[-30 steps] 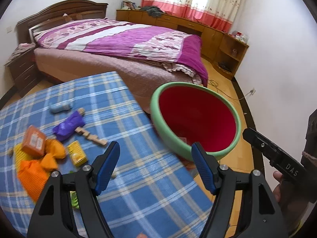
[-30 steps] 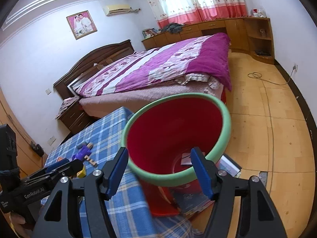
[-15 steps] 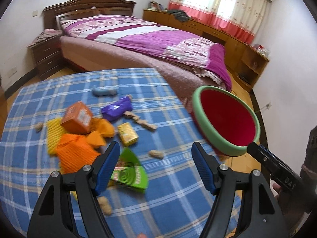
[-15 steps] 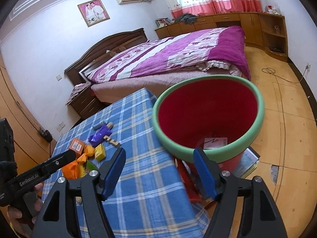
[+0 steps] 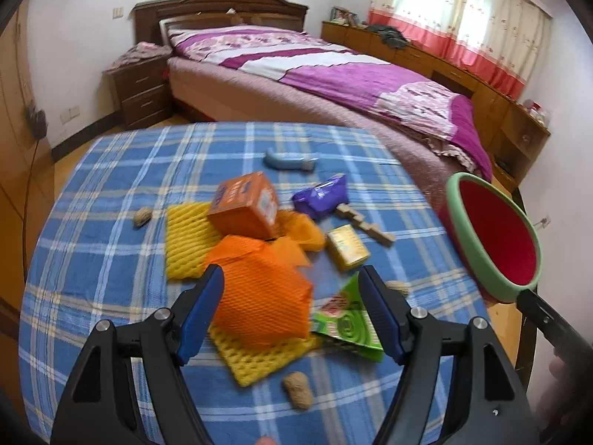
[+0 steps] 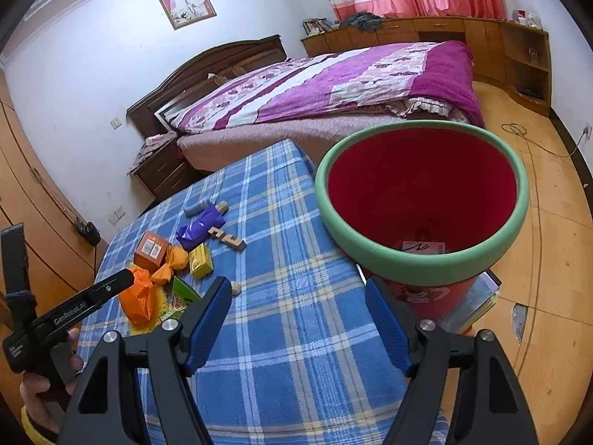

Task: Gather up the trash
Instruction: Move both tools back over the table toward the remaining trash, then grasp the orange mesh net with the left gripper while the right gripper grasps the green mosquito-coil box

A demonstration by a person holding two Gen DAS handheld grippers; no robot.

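Trash lies heaped on the blue plaid table (image 5: 111, 193): an orange foam net (image 5: 259, 296), a yellow foam net (image 5: 185, 237), an orange box (image 5: 244, 207), a purple wrapper (image 5: 322, 196), a small yellow box (image 5: 348, 246), a green packet (image 5: 344, 319) and peanuts (image 5: 298, 389). My left gripper (image 5: 289, 282) hangs open just above the orange net, apart from it. The red bin with a green rim (image 6: 422, 259) stands at the table's right edge. My right gripper (image 6: 296, 289) hovers over the cloth beside the bin. Its jaws are opening, with nothing between them.
A blue tube (image 5: 289, 161) and a wooden piece (image 5: 365, 222) lie behind the heap. A bed (image 5: 333, 74) and a nightstand (image 5: 141, 89) stand beyond the table. Books (image 6: 474, 296) lie on the wooden floor by the bin's base. A card rests inside the bin.
My left gripper swung away from the bin and came over the trash heap, above the orange net. My right gripper drew back from the bin and its jaws widened a little.
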